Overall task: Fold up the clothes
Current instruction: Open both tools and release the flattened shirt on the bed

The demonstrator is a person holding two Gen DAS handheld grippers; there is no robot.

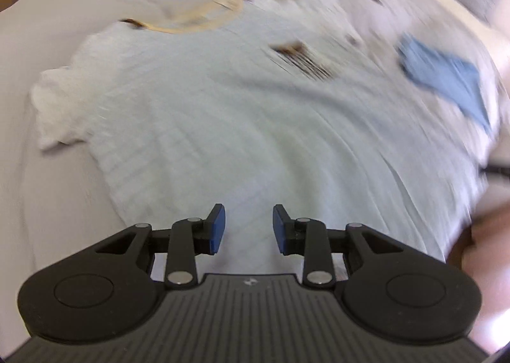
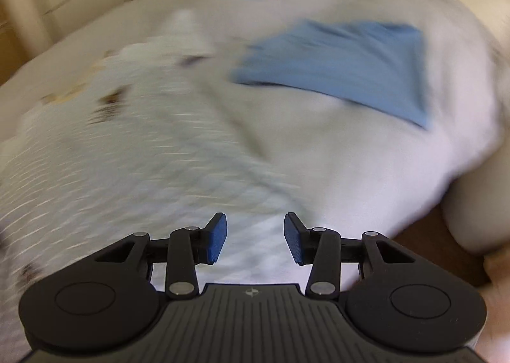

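The pale striped shirt (image 1: 242, 114) lies flat on the bed (image 1: 47, 44), collar pointing away; both the left hand-held gripper (image 1: 249, 229) and right hand-held gripper (image 2: 255, 237) hover wide apart, empty, near a blue cloth (image 2: 344, 66).

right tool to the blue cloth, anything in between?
Only pale bedding lies between the open right tool and the blue cloth, in the right wrist view; blur hides detail.

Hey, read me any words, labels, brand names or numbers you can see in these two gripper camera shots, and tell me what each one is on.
No readable text in either view.
Pale striped shirt: dark chest print, too blurred to read.
Left gripper: small pale emblem on its body, a symbol, no letters.
Right gripper: the same kind of emblem, no letters.
Blue cloth: no marking visible.
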